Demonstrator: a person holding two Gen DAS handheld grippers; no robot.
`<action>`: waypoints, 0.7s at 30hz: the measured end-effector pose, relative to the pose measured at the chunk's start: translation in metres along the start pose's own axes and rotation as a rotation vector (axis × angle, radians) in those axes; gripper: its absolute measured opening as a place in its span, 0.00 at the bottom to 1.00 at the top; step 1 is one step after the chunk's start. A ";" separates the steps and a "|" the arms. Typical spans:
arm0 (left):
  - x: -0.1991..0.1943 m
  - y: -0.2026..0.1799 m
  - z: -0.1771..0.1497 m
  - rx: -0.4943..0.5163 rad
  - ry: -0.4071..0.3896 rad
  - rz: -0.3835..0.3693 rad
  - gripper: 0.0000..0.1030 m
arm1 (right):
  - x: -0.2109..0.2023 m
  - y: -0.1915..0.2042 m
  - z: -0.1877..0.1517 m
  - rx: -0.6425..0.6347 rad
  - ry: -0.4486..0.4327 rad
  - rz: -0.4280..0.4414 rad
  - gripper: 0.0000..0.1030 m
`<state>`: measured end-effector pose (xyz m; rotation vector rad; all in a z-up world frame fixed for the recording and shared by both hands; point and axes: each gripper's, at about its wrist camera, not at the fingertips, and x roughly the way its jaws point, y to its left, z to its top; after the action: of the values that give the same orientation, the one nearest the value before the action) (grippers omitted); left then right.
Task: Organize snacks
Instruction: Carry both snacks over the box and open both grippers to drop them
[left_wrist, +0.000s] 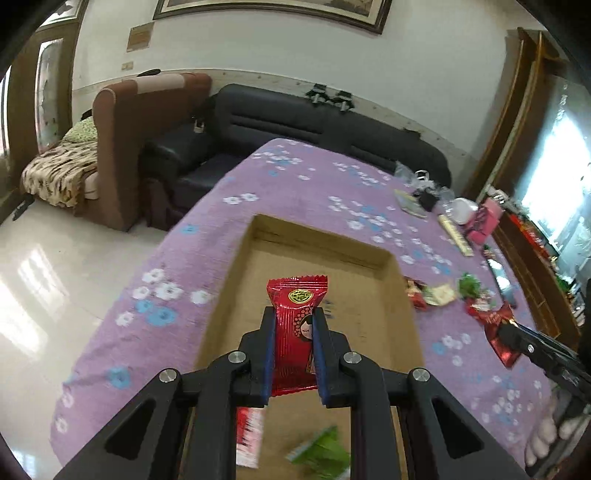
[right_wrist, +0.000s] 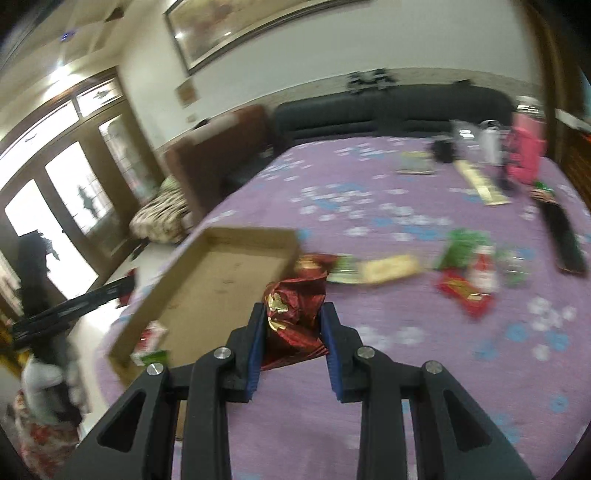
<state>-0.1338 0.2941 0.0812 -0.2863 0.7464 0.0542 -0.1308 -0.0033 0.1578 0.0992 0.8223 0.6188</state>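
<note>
My left gripper (left_wrist: 293, 317) is shut on a red snack packet (left_wrist: 297, 314) with a cartoon face, held above the shallow cardboard tray (left_wrist: 321, 242). A red-white packet (left_wrist: 249, 435) and a green packet (left_wrist: 321, 448) lie in the tray's near end. My right gripper (right_wrist: 293, 314) is shut on a dark red and gold foil snack (right_wrist: 293, 321), above the purple cloth just right of the tray (right_wrist: 255, 233). The right gripper with its snack also shows in the left wrist view (left_wrist: 511, 330).
Purple flowered tablecloth (left_wrist: 295, 192) covers the table. Loose red and green snack packets (right_wrist: 469, 273) lie right of the tray. A pink box (right_wrist: 524, 155), bags and a long cream box (right_wrist: 480, 182) stand at the far right. A black sofa (left_wrist: 295, 118) is behind.
</note>
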 end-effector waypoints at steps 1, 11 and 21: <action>0.003 0.003 0.001 0.004 0.006 0.010 0.17 | 0.008 0.011 0.002 -0.012 0.016 0.020 0.28; 0.028 0.011 -0.003 0.019 0.060 0.005 0.17 | 0.086 0.090 -0.006 -0.128 0.185 0.113 0.28; 0.032 0.021 -0.005 -0.030 0.070 -0.053 0.19 | 0.140 0.121 -0.015 -0.200 0.299 0.076 0.28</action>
<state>-0.1173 0.3111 0.0510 -0.3384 0.8074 0.0052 -0.1270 0.1713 0.0936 -0.1481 1.0434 0.7964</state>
